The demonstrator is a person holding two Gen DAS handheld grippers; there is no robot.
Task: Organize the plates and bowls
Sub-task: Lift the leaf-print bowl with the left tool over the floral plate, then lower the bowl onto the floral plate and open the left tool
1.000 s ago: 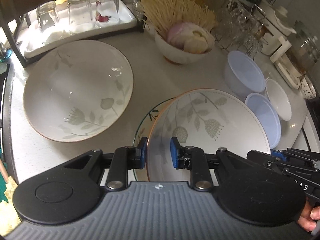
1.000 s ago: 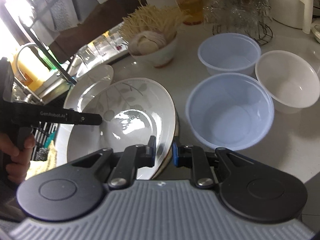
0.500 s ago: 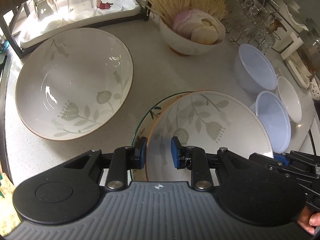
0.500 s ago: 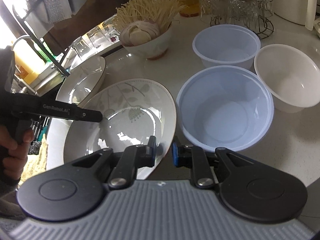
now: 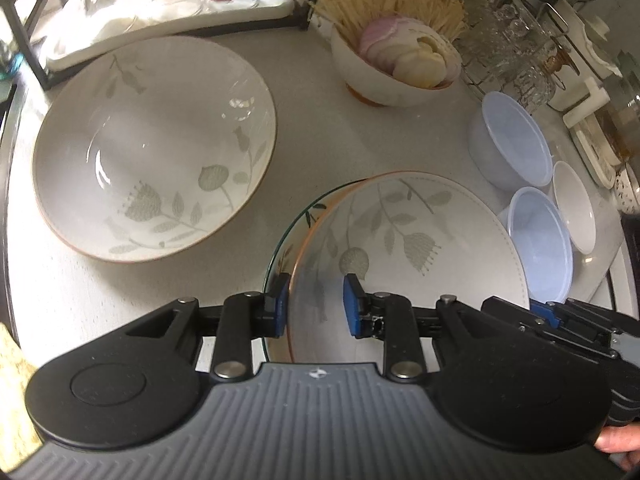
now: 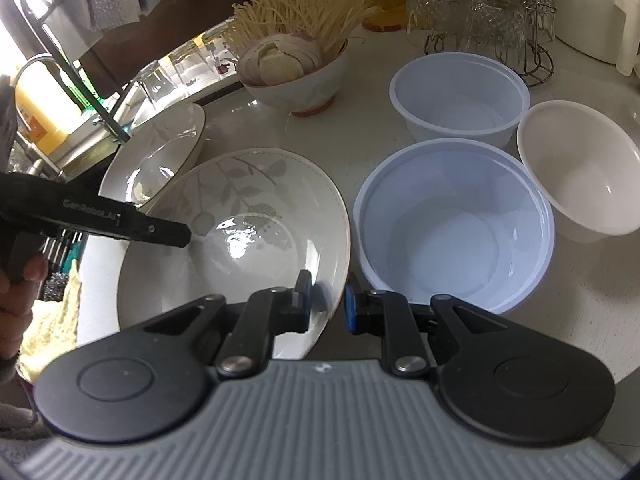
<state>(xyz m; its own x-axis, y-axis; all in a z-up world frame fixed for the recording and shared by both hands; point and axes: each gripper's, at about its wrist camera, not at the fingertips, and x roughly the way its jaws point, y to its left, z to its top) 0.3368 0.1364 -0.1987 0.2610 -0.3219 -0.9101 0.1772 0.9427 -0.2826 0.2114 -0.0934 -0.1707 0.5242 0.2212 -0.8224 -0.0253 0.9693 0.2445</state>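
A white floral bowl [image 5: 408, 248] is held by both grippers above a glass plate [image 5: 280, 236] on the counter. My left gripper [image 5: 314, 306] is shut on the bowl's near rim. My right gripper [image 6: 326, 302] is shut on its opposite rim; the bowl also shows in the right wrist view [image 6: 248, 240]. A second, larger floral bowl [image 5: 156, 140] sits on the counter to the left, and shows behind the held one in the right wrist view [image 6: 160, 148].
Two pale blue plastic bowls [image 6: 456, 224] [image 6: 460, 96] and a white bowl [image 6: 580, 168] stand at right. A bowl of onion slices and enoki mushrooms [image 6: 296, 68] sits behind. A tray of glasses [image 5: 160, 4] is at back left, a glass rack [image 6: 488, 12] at back right.
Both grippers have carried the floral bowl a little higher and leftward; the large bowl on the left and the blue bowls look nearer in the views.
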